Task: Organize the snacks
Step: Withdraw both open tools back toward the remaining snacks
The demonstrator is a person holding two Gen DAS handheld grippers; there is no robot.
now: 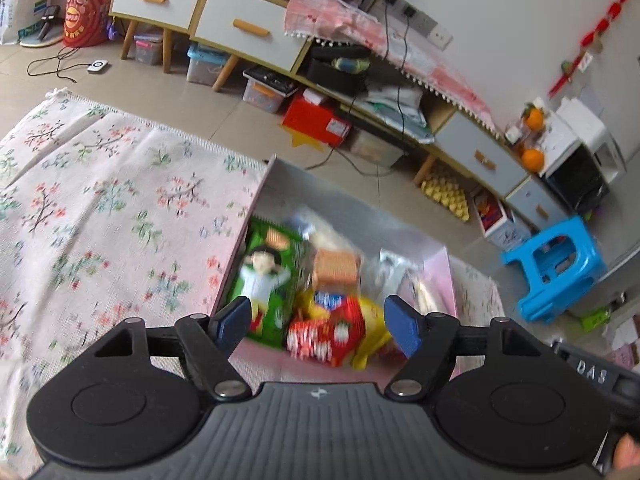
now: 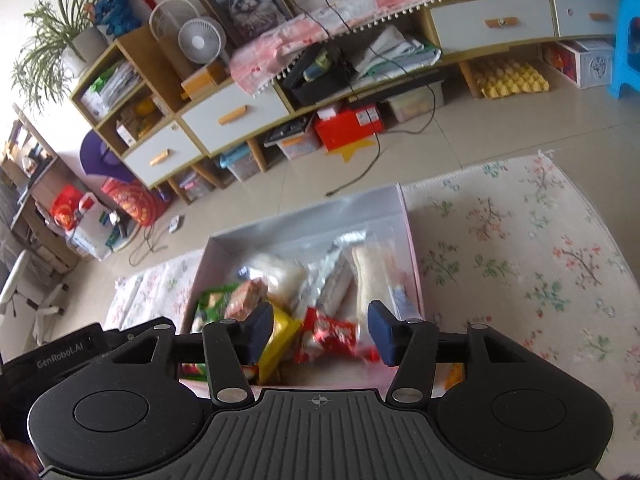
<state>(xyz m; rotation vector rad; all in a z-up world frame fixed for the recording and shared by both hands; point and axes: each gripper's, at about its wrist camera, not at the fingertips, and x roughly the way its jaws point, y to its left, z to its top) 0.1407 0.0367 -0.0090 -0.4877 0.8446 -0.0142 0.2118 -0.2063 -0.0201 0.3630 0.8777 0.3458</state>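
While both my hand-held grippers hover over the pink box [image 1: 244, 224], I see the left hand-held gripper [image 1: 318, 326] and the right hand-held gripper [image 2: 318, 332] released, nothing between their fingers. On the floral rug [image 1: 100, 200], the box holds the snacks: a green packet [image 1: 272, 268], a red packet [image 2: 332, 334], a yellow packet [image 2: 280, 340] and clear-wrapped pieces [image 2: 372, 272].

An open pink box [image 1: 236, 240] sits on a flowered rug, packed with snacks: a green packet [image 1: 272, 276] lying flat at one side, red [image 2: 332, 334] and yellow [image 2: 278, 340] packets beside it, clear-wrapped pale packets [image 2: 372, 276] behind.
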